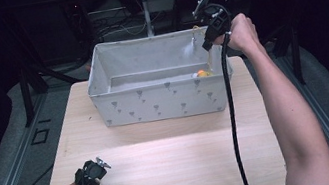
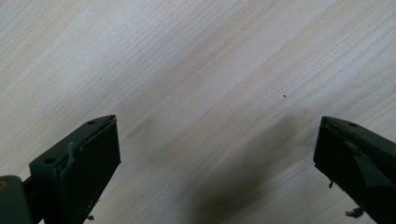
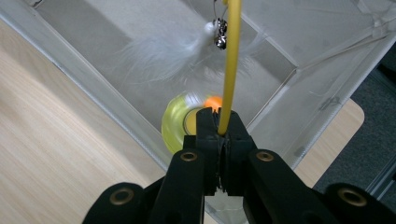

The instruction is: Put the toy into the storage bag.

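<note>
r gripper (image 3: 219,122) fingers clamped on yellow wand (image 3: 231,65) w/ white feather (image 3: 159,58), over grey fabric bin (image 1: 154,105). l gripper (image 2: 215,158) fingers wide apart, nothing between, low over tabletop (image 2: 187,70).

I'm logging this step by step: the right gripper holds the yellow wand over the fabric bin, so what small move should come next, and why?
Probably lower the right gripper a little and open it. Its jaws are shut on the yellow wand, whose white feather already hangs inside the fabric bin, above the yellow disc. The left gripper hangs open over bare table.
</note>
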